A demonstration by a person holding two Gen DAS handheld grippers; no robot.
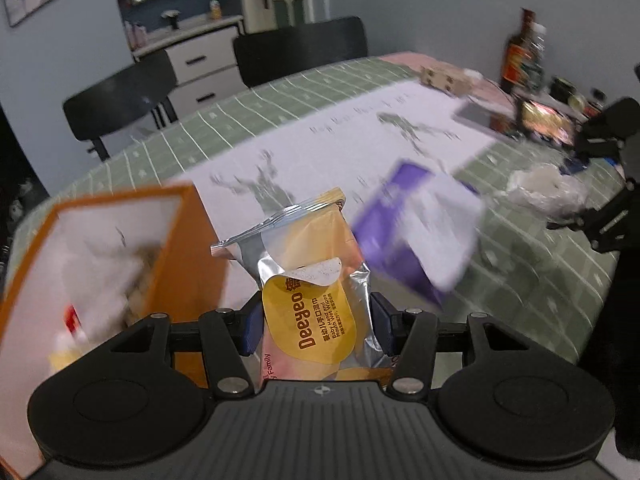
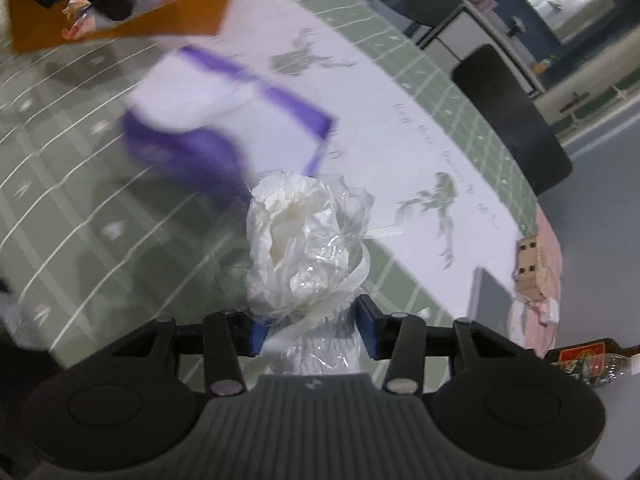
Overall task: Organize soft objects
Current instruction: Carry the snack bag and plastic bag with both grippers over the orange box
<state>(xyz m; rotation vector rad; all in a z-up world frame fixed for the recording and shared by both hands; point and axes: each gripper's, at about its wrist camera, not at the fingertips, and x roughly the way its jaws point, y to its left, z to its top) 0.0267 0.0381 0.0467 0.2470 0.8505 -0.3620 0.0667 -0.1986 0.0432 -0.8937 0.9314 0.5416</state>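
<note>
Left tongs [image 1: 316, 326]: pinching the wet wipes pack [image 1: 310, 280] between the blue pads, pack raised off the counter [image 1: 280, 148].
Wet wipes pack: yellow and silver, label "Deeyeo", sticker flap partly peeled; held just beside the orange box [image 1: 182, 248].
Orange box: open top, near one edge of the counter, some blurred soft things inside.
Right tongs [image 2: 314, 330]: closed on the plastic-wrapped white bundle [image 2: 296, 240], gripping its lower part.
Plastic-wrapped white bundle: crumpled, with a white strip around it, held above the green checked cloth [image 2: 80, 200].
Purple box [image 2: 224, 120]: open, white inside, blurred; between the two tongs, cannot tell if touching the counter.
Far edge of the counter: two black chairs [image 1: 300, 48] behind it.
Far corner: brown bottle [image 1: 520, 52].
</note>
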